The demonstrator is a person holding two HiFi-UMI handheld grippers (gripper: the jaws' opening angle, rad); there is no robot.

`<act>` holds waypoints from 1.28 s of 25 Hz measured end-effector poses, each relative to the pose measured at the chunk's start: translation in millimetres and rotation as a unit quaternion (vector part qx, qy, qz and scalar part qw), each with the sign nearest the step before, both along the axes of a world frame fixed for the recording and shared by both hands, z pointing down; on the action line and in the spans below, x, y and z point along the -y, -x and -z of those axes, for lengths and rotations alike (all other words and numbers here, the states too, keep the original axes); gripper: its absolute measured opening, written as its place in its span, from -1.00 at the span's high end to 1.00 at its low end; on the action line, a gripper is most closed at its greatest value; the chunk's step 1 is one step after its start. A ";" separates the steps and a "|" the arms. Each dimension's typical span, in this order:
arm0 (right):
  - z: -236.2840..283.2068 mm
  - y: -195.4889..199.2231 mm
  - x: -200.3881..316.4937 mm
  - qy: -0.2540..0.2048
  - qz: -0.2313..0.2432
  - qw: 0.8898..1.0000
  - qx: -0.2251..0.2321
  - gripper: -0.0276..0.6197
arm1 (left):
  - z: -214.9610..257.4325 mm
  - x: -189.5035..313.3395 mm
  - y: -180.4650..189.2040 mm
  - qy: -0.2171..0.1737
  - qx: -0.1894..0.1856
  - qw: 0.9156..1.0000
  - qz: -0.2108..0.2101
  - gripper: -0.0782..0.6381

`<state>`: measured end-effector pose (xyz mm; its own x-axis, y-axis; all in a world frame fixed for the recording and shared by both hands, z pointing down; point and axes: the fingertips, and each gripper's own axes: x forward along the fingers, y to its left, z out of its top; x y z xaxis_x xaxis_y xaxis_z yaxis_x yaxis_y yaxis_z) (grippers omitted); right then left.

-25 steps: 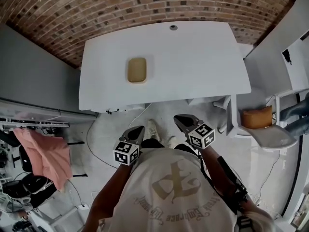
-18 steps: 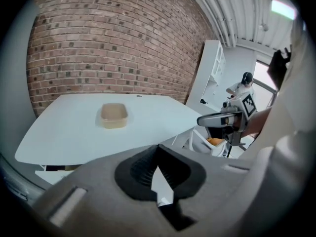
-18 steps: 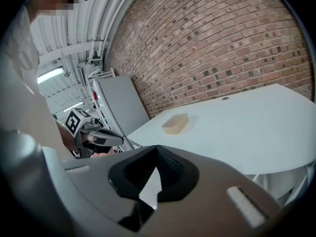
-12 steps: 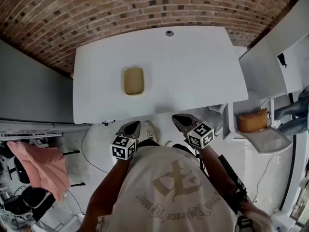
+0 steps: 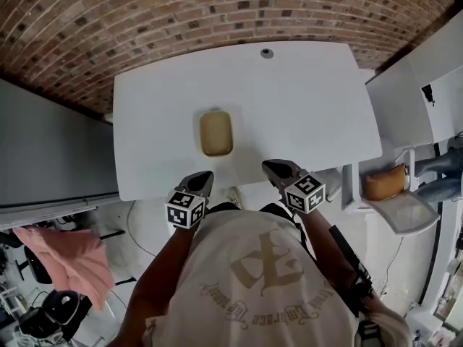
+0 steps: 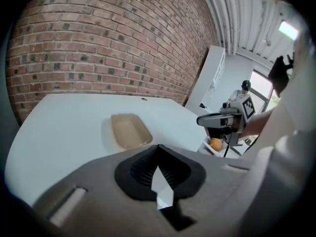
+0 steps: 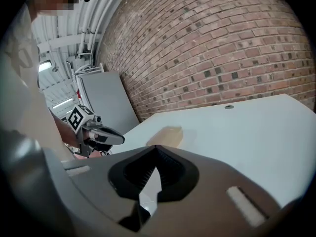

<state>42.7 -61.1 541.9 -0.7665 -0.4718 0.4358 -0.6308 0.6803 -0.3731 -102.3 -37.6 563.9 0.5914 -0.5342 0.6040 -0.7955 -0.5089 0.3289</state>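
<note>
The left tool (image 5: 203, 176) has its jaws closed tip to tip with nothing between them. Its own view shows only a sliver of pale surface through the gap lower down. The right tool (image 5: 270, 166) is the same: jaws together, empty. Both are held out in front of the person's pale shirt (image 5: 253, 266), side by side and well apart. In the head view their tips just overlap the near edge of the white counter (image 5: 311, 92).

On the counter lies a shallow tan dish (image 5: 216, 133), rectangular with rounded corners, its long side running away from the person. It sits left of the counter's middle and near the front edge. It is just beyond the left tool's tip and nearer to that tool than to the right one – neither touches it. Its inside looks bare. A small round fitting (image 5: 267, 53) sits by the counter's far edge.

Beyond the counter rises a brick wall (image 5: 181, 13). A grey panel (image 5: 51, 150) stands to the left, with a pink cloth (image 5: 69, 259) lower down. To the right, a white seat (image 5: 405, 208) carries an orange-brown thing (image 5: 383, 181) – what it is I cannot tell.
</note>
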 end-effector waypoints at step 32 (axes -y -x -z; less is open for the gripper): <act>-32.9 11.0 116.8 0.061 0.000 0.998 0.029 0.89 | -72.1 125.0 50.9 0.204 0.058 0.969 0.129 0.55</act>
<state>31.6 -177.9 574.7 -0.7924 -0.4183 0.4439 -0.6055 0.6279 -0.4890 -153.2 -162.6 636.0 0.3862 -0.3585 0.8499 -0.9223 -0.1352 0.3620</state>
